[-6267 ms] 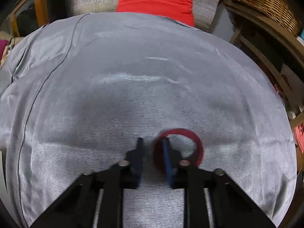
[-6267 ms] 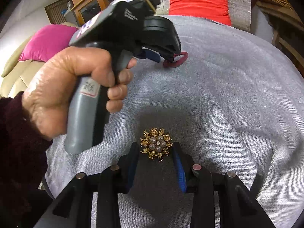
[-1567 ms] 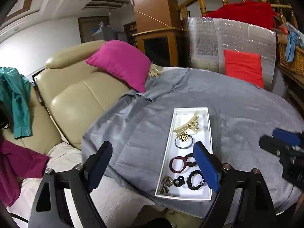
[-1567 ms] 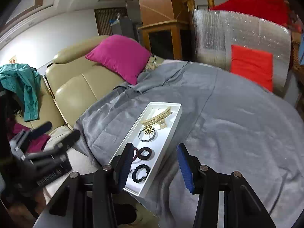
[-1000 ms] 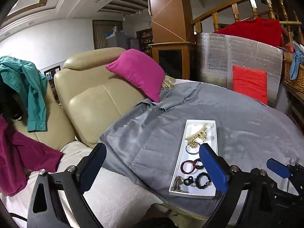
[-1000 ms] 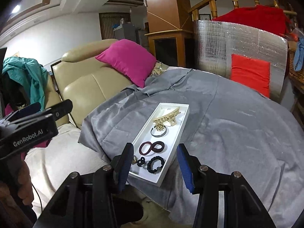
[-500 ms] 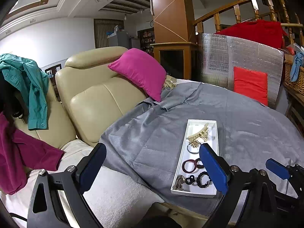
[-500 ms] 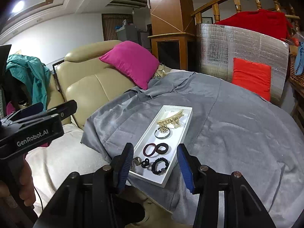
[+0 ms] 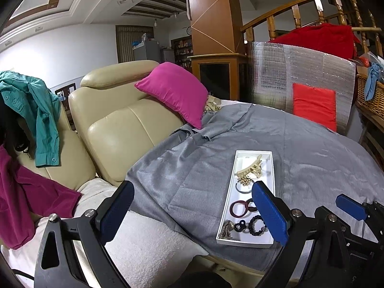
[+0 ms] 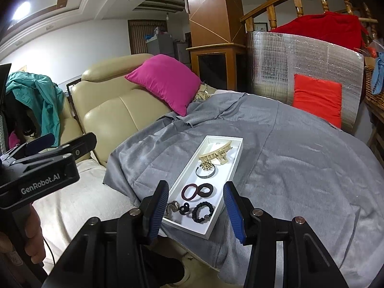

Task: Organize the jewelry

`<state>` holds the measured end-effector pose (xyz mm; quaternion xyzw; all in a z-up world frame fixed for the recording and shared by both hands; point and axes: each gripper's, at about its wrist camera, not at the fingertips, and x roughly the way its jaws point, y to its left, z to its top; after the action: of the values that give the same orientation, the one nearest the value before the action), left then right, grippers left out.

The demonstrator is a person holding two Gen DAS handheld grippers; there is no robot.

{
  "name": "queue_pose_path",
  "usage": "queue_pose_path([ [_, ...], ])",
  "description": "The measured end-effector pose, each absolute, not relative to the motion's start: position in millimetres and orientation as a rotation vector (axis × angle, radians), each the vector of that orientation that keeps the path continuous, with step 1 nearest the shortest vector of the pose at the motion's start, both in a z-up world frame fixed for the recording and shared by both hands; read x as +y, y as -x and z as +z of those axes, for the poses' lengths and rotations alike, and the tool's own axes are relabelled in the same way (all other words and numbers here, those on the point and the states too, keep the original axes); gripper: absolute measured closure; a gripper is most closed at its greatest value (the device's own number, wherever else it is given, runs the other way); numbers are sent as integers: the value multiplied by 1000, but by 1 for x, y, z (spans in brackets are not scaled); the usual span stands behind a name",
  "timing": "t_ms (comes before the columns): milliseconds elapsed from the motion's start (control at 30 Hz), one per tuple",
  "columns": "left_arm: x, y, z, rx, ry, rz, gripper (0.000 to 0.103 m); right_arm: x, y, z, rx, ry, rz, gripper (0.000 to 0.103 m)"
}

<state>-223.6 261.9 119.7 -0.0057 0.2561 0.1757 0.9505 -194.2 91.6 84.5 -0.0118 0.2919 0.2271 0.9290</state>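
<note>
My left gripper (image 9: 194,212) stands with its jaws spread wide and nothing between them, held above the near edge of the grey cloth (image 9: 312,158); my right gripper (image 10: 195,207) is about half open, also with nothing in its grasp, its blue pads framing the near end of the white tray (image 10: 236,160) without touching it. The tray lies on the cloth and holds the jewelry in a row: at the far end the cream claw clip (image 10: 216,154), then the gold brooch (image 10: 207,165) lying against a dark bangle (image 10: 205,172), the maroon ring (image 10: 189,192) touching a black ring (image 10: 206,190), and nearest me a beaded bracelet (image 10: 202,212), a small black piece and a metallic one. Only the right view shows my left gripper from the side, with a hand (image 10: 36,237) under it; only the left view shows the tip of the right gripper at its right edge, and there the left pad hides part of the black ring. About six seconds ago both grippers were low over the cloth, the left at the maroon ring and the right around the brooch; both pieces now lie in the tray. Over the last second neither gripper has shifted.
</note>
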Motion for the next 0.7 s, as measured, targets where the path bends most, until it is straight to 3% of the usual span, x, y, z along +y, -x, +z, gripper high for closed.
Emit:
queue_pose_path([
  [700, 279, 233, 123, 500, 11, 368, 5, 105, 197, 93, 575, 32, 467, 51],
])
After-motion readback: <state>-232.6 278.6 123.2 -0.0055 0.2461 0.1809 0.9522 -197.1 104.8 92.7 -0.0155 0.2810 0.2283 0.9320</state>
